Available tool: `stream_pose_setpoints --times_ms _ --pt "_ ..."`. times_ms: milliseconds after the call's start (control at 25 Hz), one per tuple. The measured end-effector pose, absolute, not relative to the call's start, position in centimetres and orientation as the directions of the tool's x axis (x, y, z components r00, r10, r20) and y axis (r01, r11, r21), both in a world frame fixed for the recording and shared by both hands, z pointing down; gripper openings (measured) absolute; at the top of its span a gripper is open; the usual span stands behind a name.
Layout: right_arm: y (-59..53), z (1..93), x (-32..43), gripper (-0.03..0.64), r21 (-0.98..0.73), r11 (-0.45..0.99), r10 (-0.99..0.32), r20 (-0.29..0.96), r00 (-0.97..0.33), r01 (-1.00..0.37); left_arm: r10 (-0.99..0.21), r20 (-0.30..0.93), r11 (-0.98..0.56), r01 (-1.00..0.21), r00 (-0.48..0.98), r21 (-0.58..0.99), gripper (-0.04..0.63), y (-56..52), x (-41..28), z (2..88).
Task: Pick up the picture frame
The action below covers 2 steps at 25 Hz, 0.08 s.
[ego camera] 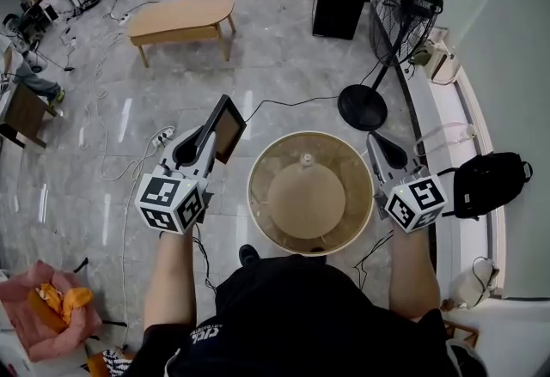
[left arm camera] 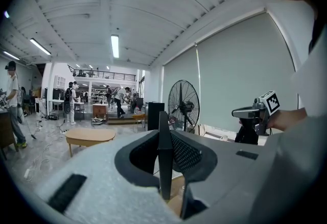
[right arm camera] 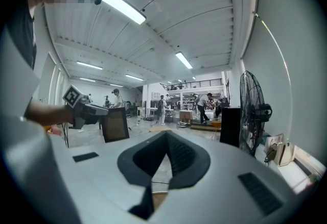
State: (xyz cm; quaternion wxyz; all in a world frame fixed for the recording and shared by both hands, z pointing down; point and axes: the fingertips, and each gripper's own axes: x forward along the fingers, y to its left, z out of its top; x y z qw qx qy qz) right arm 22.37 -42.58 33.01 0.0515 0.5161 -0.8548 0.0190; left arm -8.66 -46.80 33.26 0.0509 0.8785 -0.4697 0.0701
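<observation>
The left gripper (ego camera: 212, 142) is pinching the picture frame (ego camera: 229, 128), holding it aloft at ten o'clock of the round tabletop (ego camera: 254, 195); pickup looks done; the right gripper (ego camera: 376, 143) is hovering pressed together, empty, at three o'clock

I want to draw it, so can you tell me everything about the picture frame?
The picture frame is a thin rectangle with a dark border around a brownish panel; what the panel shows cannot be made out. It looks like dark wood or plastic. It stands upright, up in the air above the floor, clamped by one side between the jaws of the left gripper. Nothing else touches it. It sits to the left of the round tan object.
</observation>
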Motion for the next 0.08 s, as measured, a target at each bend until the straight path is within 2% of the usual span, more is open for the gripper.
stream_pose_setpoints --times_ms 80 --pt "-42.73 32.84 22.64 0.002 0.021 0.462 -0.883 0.105 -0.458 -0.886 -0.817 0.172 -0.556 -0.831 0.551 0.021 0.075 -46.99 -8.63 33.46"
